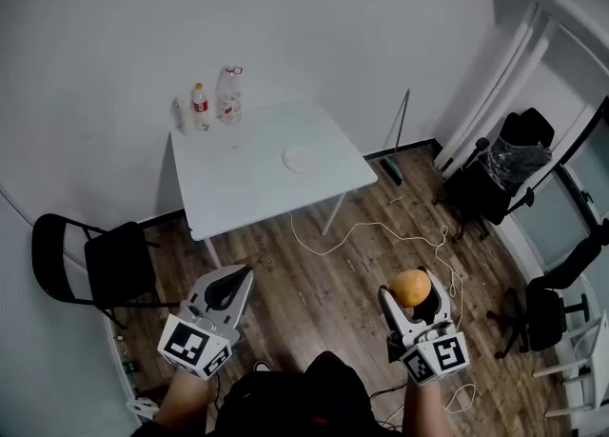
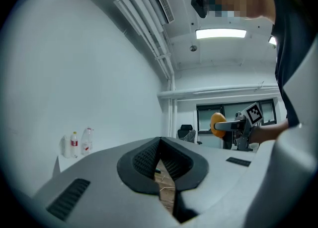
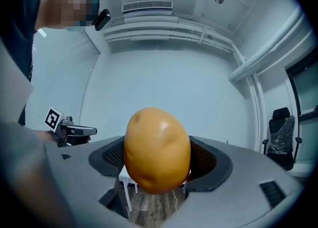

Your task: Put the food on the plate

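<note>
Clamping potato [image 3: 157, 148], right claw [image 1: 413, 294] hovers well off table [image 1: 247, 173].

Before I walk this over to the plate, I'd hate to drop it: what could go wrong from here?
1. The food is smooth and rounded and bulges past the jaws of the right gripper; a jolt could make it slip out.
2. A white cable loops across the floor between you and the table, so you could trip.
3. The plate looks flat, so the food may roll off.

Bottles [image 1: 228, 94] on the white table [image 1: 247, 178]; black chair [image 1: 119, 264] beside.
</note>
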A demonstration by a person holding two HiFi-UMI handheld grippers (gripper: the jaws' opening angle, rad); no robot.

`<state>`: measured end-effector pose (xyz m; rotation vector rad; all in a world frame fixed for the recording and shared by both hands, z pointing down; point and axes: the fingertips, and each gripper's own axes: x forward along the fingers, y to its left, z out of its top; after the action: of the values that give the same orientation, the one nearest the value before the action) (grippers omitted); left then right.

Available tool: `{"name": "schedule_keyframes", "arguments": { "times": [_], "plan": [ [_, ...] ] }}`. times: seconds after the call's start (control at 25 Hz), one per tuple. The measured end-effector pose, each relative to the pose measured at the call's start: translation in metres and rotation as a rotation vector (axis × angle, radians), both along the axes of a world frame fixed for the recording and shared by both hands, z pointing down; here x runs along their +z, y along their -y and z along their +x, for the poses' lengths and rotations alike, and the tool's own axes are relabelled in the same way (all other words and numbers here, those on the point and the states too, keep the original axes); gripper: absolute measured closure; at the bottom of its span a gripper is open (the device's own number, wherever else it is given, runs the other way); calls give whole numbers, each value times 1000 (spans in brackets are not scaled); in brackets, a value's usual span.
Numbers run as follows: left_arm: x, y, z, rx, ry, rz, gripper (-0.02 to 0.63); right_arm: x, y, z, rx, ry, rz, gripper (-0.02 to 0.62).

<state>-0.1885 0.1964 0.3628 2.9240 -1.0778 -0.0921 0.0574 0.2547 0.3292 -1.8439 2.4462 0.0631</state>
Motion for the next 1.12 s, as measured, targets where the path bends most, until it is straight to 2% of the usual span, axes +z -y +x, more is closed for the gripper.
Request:
{"name": "schedule_keyframes", "arguments": {
  "times": [0.16, 0.32, 0.6, 0.72, 0.84, 1.04, 1.12],
  "plan": [
    [3, 20, -6, -10, -13, 0, 586, 4, 23, 1, 17, 3, 4, 221],
    [14, 47, 6, -8, 6, -24, 587, 13, 61, 8, -15, 39, 2, 221],
    [27, 124, 69, -39, 46, -67, 587, 35, 153, 70, -53, 97, -23, 221],
    [28, 155, 111, -23, 118, -72, 588, 35, 195, 112, -61, 117, -7, 221],
    [29, 181, 147, -42, 197, -89, 586, 50, 235, 152, -79, 126, -40, 221],
    [19, 229, 171, -180, 133, -80, 586, 62, 295, 193, -150, 104, -70, 221],
    [15, 245, 177, -198, 112, -67, 587, 62, 314, 199, -170, 100, -69, 221]
  ]
}}
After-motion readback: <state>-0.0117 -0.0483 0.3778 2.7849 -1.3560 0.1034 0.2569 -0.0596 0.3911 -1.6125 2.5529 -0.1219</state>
